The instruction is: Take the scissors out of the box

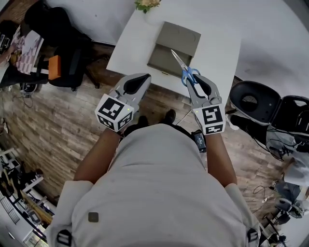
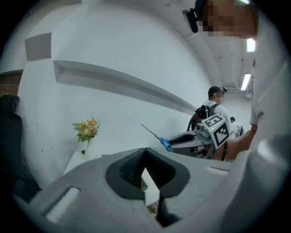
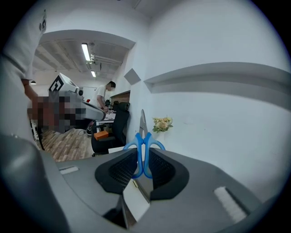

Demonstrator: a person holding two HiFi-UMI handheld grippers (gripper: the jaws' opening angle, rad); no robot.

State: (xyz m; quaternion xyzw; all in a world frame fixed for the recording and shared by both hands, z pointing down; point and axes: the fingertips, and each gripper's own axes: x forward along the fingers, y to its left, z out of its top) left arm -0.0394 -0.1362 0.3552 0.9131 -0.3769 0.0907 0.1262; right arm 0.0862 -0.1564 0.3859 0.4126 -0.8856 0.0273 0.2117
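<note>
Just the room stuff
Flowers are sitting at the far edge of the table, black chair is standing on wood floor.

The left claw fills the foreground, its dark pads meeting at the tips with nothing gripped. A sliver of white tabletop shows through the gap beneath them. Beyond, at right, the right claw with its marker cube holds scissors by the blue handles, blades slanting up to the left. A vase of flowers stands on the tabletop against the white wall.
</note>
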